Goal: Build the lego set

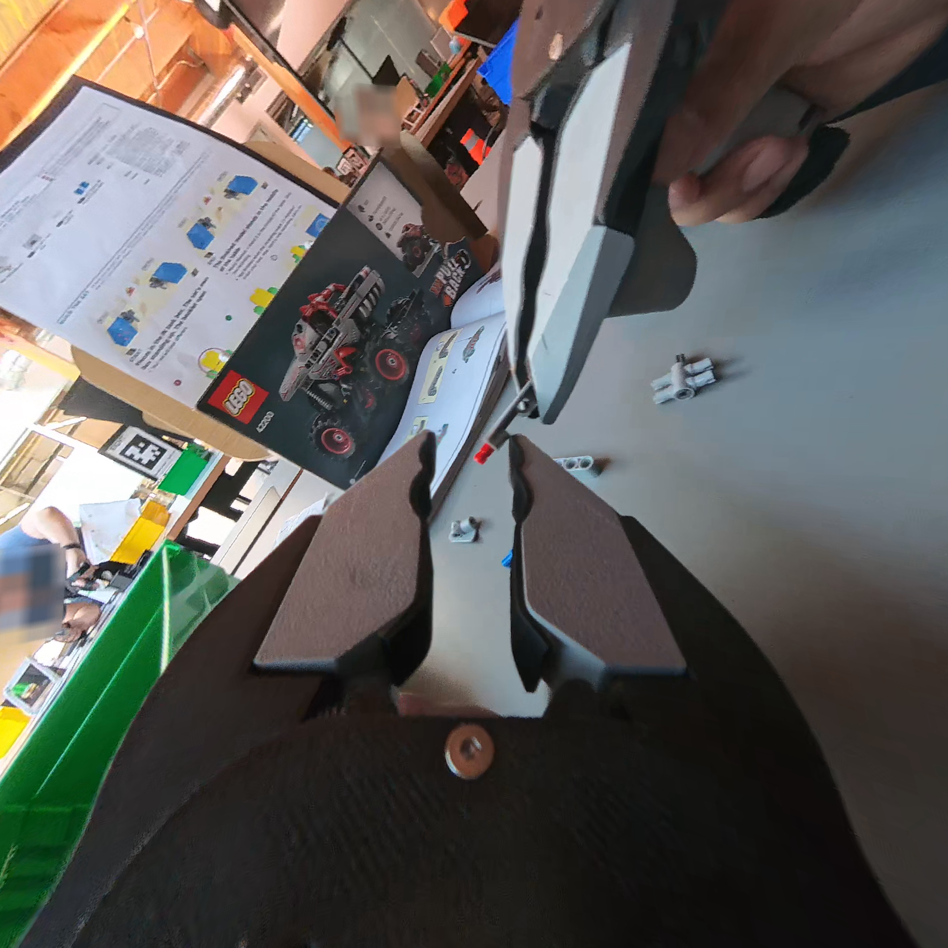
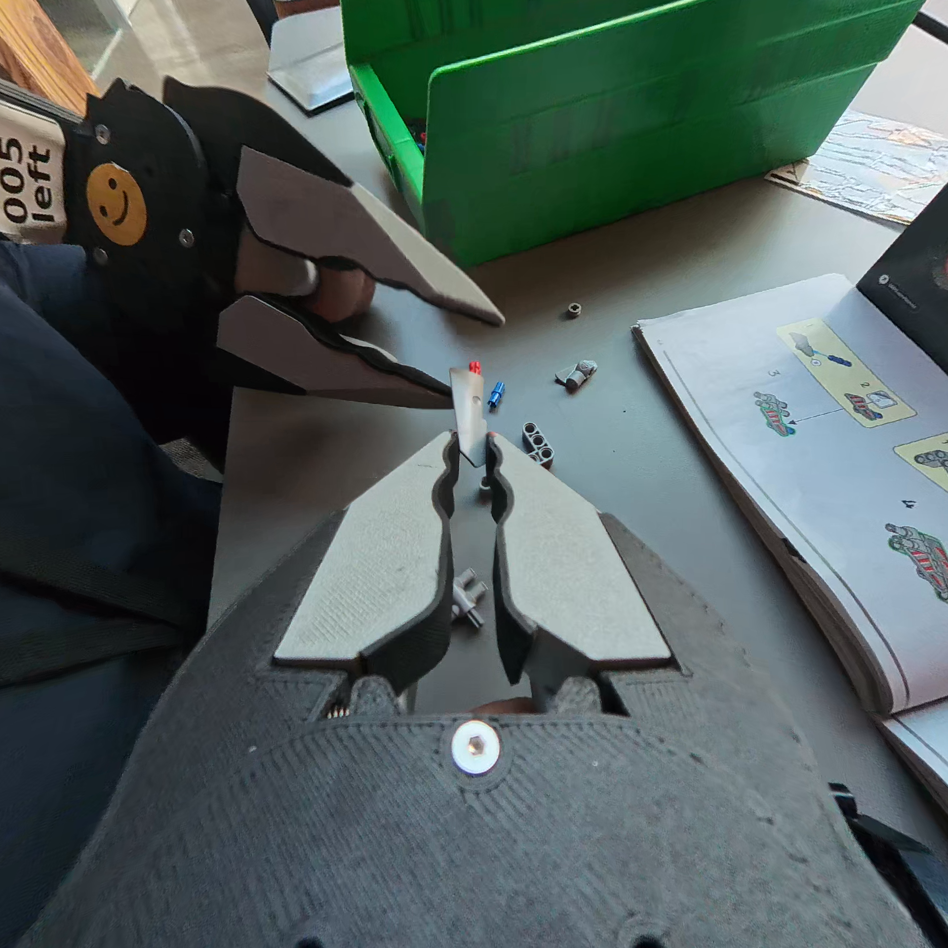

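R gripper [image 2: 471, 451] clamped on a thin grey panel [image 2: 469, 410] w/ a red pin [image 2: 475, 366] at its tip, L gripper [image 2: 474, 356] fingers apart beside it over the table [image 2: 667, 246]; risk: panel twists in that narrow grip, pin drops.

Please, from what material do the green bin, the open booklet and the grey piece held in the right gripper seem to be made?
Green bin: likely moulded plastic, smooth with a soft sheen.
Booklet: paper, matte printed pages, stacked page edges visible.
Grey piece, pinched in the right gripper: probably hard plastic, glossy with a bright glare; a red pin sits at its tip.
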